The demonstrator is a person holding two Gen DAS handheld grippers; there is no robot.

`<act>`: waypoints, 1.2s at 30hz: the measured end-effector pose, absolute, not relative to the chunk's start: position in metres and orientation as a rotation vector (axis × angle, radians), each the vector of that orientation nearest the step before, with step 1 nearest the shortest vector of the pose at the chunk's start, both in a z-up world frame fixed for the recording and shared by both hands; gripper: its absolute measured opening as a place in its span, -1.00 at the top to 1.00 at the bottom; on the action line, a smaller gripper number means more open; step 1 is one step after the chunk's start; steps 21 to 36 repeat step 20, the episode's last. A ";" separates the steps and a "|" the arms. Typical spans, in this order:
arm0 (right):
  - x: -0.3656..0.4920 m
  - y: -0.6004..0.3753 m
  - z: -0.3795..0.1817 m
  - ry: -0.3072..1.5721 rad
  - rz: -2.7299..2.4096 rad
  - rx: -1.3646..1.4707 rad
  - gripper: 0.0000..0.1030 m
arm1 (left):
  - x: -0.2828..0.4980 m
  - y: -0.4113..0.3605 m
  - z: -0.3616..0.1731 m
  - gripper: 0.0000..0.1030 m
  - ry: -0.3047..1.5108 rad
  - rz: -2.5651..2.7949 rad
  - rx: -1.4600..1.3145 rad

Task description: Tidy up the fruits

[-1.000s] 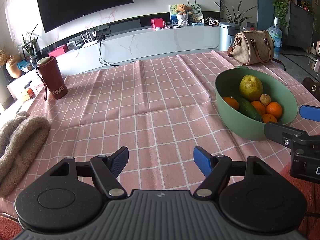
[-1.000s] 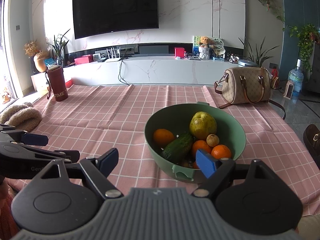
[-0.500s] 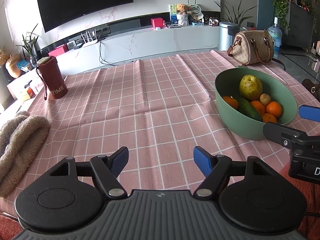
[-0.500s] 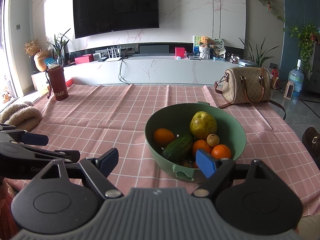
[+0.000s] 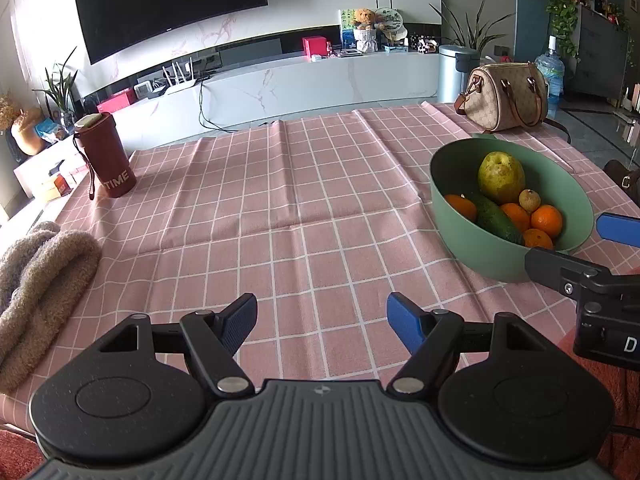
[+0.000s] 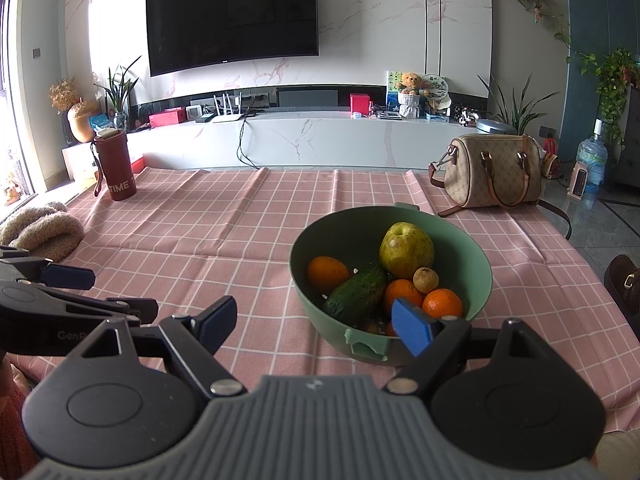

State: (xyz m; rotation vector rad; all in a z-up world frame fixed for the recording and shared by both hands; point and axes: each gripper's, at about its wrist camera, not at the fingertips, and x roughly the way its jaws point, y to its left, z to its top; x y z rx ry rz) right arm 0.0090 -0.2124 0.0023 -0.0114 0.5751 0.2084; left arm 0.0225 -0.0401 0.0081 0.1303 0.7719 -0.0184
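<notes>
A green bowl [image 6: 476, 264] [image 5: 452, 224] stands on the pink checked tablecloth and holds a yellow-green pear [image 6: 406, 250] [image 5: 501, 176], a dark cucumber [image 6: 356, 292] [image 5: 496, 216], several oranges [image 6: 327, 274] and a small brown fruit [image 6: 425, 279]. My right gripper [image 6: 320, 322] hovers open just in front of the bowl's near rim, with nothing between its blue pads. My left gripper [image 5: 322, 320] is open over bare cloth, to the left of the bowl. The right gripper's fingers [image 5: 616, 229] show at the right edge of the left wrist view.
A dark red flask marked TIME [image 6: 116, 168] [image 5: 106, 160] stands at the far left of the table. A fuzzy beige cloth [image 6: 40, 230] [image 5: 36, 276] lies at the left edge. A patterned handbag [image 6: 492, 172] [image 5: 504, 96] sits at the far right corner.
</notes>
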 end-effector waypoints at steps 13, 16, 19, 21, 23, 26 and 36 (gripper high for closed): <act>0.009 -0.212 0.002 0.575 0.209 -0.012 -0.58 | 0.022 -0.038 0.010 -0.69 0.769 -0.018 0.127; 0.009 -0.212 0.002 0.575 0.209 -0.012 -0.58 | 0.021 -0.038 0.010 -0.69 0.764 -0.024 0.125; 0.009 -0.212 0.002 0.576 0.209 -0.013 -0.59 | 0.020 -0.038 0.011 -0.69 0.756 -0.024 0.122; 0.009 -0.212 0.002 0.576 0.209 -0.013 -0.59 | 0.020 -0.037 0.012 -0.69 0.756 -0.023 0.121; 0.009 -0.212 0.002 0.576 0.209 -0.013 -0.59 | 0.020 -0.037 0.012 -0.69 0.756 -0.023 0.121; 0.009 -0.212 0.002 0.576 0.209 -0.013 -0.59 | 0.020 -0.037 0.012 -0.69 0.756 -0.023 0.121; 0.009 -0.212 0.002 0.576 0.209 -0.013 -0.59 | 0.020 -0.037 0.012 -0.69 0.756 -0.023 0.121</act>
